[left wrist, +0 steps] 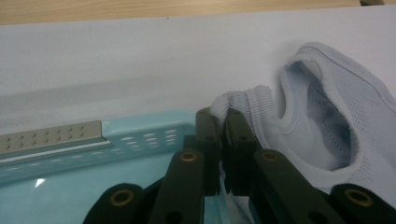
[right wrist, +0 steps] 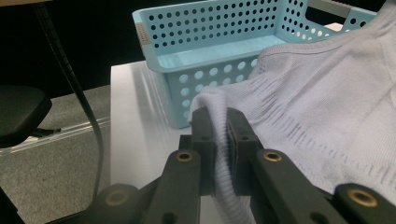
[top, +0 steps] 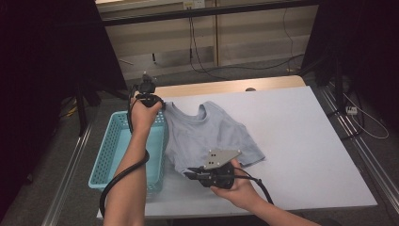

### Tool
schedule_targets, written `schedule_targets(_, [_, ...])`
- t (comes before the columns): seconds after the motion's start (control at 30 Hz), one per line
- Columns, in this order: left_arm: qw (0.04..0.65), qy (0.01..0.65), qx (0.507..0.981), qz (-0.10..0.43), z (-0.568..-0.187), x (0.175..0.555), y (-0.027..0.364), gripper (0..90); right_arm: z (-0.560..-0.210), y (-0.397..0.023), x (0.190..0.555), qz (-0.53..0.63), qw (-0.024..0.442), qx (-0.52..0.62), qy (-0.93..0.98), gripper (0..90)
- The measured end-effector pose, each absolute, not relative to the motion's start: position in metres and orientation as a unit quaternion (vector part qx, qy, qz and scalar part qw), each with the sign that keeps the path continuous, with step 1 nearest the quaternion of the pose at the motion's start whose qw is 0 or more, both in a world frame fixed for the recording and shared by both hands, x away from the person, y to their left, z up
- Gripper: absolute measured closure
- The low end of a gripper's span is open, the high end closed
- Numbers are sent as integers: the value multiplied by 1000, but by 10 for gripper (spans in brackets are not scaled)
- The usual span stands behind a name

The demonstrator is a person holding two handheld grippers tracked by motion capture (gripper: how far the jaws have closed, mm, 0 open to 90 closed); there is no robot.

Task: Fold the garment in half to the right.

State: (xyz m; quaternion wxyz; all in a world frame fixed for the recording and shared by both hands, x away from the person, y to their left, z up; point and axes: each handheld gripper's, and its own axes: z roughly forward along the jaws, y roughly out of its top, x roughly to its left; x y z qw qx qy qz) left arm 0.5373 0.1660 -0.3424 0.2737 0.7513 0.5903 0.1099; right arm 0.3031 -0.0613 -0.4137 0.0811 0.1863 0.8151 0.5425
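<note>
**Ana:** Looking down from the high view, what is happening?

**Ben:** A person holds a pale blue-grey sleeveless knit top (top: 207, 134), spread on a white table (top: 306, 141), by two points. The left gripper (top: 157, 104) is clamped on a shoulder strap at the far left corner. The right gripper (top: 188, 174) is clamped on the bottom hem, nearer the person. A light turquoise perforated plastic basket (top: 113, 155) sits just beside the top, at the table's left edge.

**Ana:** Which step does that look like?

**Ben:** I judge both holds are made and the top has not yet left the table. The next move likely calls for raising both hands together and carrying it left over the basket, keeping the cloth from catching on the rim.

**Ana:** What do the gripper views add?

**Ben:** The left gripper view shows ribbed strap edging pinched between closed jaws, the armhole open beyond it, and the basket's rim directly below. The right gripper view shows the hem's ribbed knit bunched between closed jaws, with the basket's holed wall close behind. The high view gives the overall layout but not those pinch points.
</note>
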Motion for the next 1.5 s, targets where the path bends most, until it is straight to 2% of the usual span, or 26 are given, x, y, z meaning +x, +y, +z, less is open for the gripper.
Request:
schedule_targets(0.9, [268,600,746,113,-344,543,164,863,-413,-63,303,550,83,195,808,846])
schedule_targets(1.5, [265,592,754,110,-352,558,137,863,-410,-95,307,561,104,247,783,849])
